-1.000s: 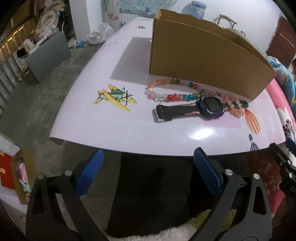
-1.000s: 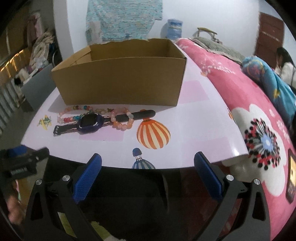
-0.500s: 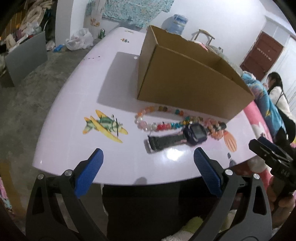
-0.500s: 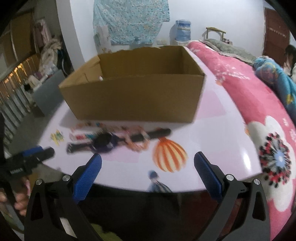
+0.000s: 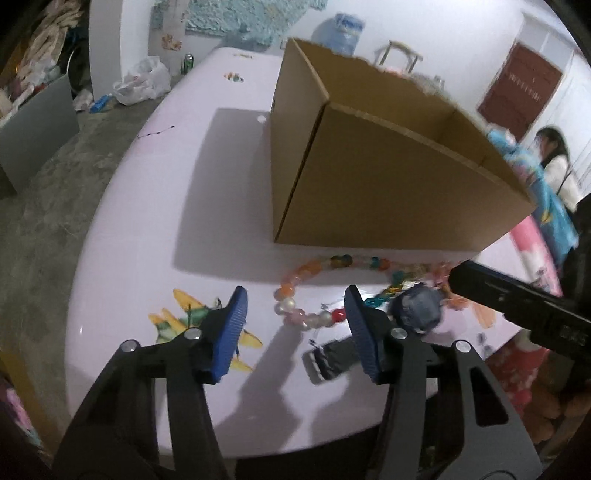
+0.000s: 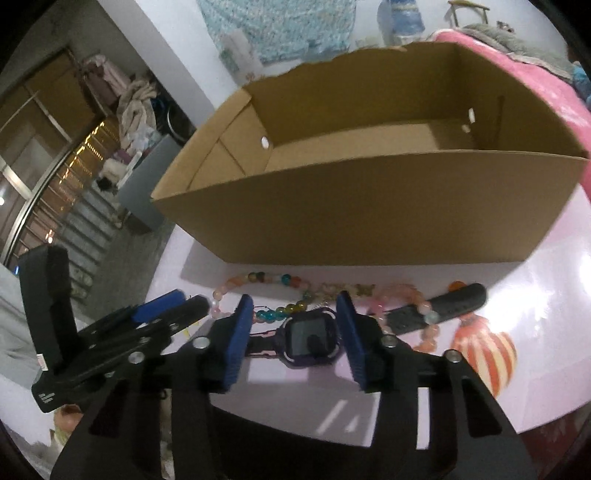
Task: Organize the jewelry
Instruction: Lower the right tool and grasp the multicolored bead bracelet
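Both claws tilt down over the table — right claw [image 6: 294,334] straddling watch [image 6: 312,338].

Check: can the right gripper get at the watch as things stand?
Probably yes. The right gripper has been closing, jaws still open, and the watch face sits framed between them, untouched. Bracelets crowd its far side, so they could snag.

white walls [image 5: 424,33], a bare concrete floor [image 5: 44,206], a dark red door [image 5: 521,92] and a pink floral bedspread [image 6: 535,70].
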Demonstrator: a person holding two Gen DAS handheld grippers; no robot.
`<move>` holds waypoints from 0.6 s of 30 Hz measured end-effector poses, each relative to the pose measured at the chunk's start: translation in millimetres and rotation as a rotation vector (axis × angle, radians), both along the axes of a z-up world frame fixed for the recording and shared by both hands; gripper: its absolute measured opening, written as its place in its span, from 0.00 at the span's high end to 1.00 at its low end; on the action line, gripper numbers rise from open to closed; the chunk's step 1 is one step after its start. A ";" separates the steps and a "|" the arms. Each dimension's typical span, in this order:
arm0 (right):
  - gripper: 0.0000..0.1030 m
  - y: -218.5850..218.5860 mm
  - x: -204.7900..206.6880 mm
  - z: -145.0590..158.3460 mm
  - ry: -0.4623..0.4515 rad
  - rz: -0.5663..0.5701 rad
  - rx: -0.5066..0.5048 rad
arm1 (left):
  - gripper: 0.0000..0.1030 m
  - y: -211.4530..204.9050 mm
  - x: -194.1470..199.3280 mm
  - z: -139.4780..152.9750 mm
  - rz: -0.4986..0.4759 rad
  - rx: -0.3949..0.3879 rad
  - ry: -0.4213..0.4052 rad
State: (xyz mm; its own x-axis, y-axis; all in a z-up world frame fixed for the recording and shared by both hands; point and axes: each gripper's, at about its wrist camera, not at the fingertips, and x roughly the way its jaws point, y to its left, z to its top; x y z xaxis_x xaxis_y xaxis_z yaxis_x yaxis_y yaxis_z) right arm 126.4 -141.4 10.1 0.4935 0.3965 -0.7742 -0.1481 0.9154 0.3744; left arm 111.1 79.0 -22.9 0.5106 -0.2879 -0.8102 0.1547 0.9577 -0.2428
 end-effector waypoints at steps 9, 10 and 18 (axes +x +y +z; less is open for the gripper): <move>0.67 -4.8 8.7 -3.6 -0.003 0.011 -0.017 | 0.91 -16.8 14.4 -11.5 -0.022 0.193 0.026; 0.68 -4.9 9.1 -4.7 -0.001 0.018 -0.018 | 0.91 -15.4 14.7 -11.5 -0.020 0.209 0.026; 0.69 23.3 24.1 -12.8 0.021 0.125 -0.031 | 0.91 3.2 13.5 -11.0 -0.009 0.199 0.035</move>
State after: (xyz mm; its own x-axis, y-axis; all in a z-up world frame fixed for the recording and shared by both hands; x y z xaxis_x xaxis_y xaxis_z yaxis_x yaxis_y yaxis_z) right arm 150.4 -118.1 -2.7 0.4256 0.4297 -0.7963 -0.2539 0.9014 0.3508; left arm 124.6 82.2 -34.0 0.4795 -0.1248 -0.8686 0.1579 0.9859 -0.0544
